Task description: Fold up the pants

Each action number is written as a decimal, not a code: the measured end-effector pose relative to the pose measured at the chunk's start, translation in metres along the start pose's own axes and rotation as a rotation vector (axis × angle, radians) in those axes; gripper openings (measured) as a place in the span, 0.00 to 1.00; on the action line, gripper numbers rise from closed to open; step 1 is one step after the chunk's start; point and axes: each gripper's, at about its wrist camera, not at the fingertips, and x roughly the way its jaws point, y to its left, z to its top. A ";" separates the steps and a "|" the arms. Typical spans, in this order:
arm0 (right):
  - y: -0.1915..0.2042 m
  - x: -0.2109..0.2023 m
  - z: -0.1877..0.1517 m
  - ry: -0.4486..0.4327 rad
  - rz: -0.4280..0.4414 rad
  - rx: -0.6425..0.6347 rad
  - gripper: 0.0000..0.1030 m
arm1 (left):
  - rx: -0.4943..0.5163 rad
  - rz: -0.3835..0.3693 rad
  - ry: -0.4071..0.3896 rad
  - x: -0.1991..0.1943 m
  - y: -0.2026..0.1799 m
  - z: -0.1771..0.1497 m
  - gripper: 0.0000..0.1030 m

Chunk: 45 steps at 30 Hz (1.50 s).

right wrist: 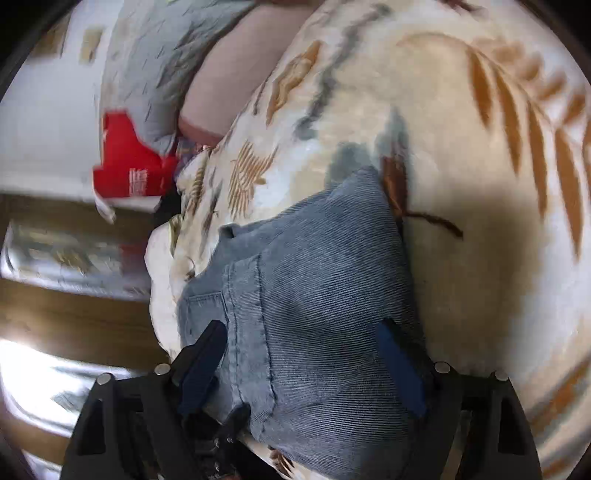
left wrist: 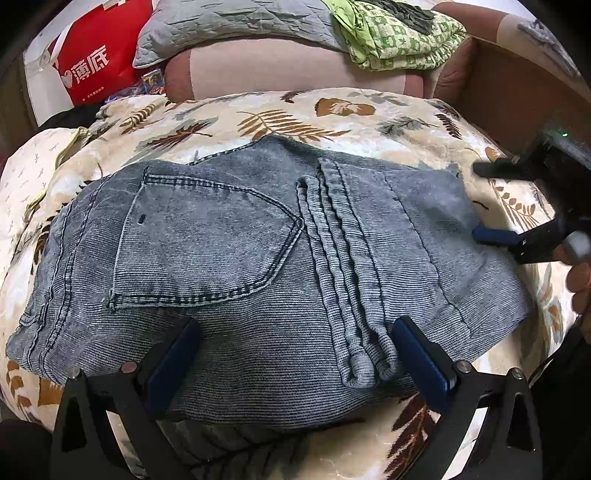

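Leaf-print blanket, spread wide. Grey-blue pants, folded, flat on blanket, back pocket up. Left gripper: fingers apart, straddling pants' near edge. Right gripper: fingers apart over pants' end, nothing clamped.

Free room and obstacles. The folded pants lie flat on the leaf-print blanket, low enough to pass over. Bare blanket lies open beyond their far edge and at their right end, where the right tongs already stand. Farther back, a pink cushion, grey quilted pillow, green cloth and red bag close the way.
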 end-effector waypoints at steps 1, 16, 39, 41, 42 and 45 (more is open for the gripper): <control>0.004 -0.004 -0.001 -0.004 0.002 -0.010 0.83 | 0.000 -0.003 -0.003 0.000 0.000 0.000 1.00; 0.021 -0.028 -0.015 -0.074 0.060 -0.069 0.83 | -0.077 -0.027 0.006 -0.008 0.008 0.006 1.00; 0.032 -0.033 -0.062 -0.024 0.181 -0.154 0.88 | -0.687 0.123 -0.155 -0.097 0.136 -0.064 1.00; 0.028 -0.007 -0.065 0.055 0.055 -0.169 0.88 | -0.728 0.100 -0.156 -0.095 0.144 -0.067 1.00; 0.022 0.007 -0.066 0.098 -0.031 -0.149 0.87 | -0.742 0.080 -0.151 -0.093 0.148 -0.067 1.00; 0.035 -0.001 -0.067 0.055 -0.044 -0.179 0.87 | -0.792 -0.007 -0.165 -0.095 0.160 -0.071 1.00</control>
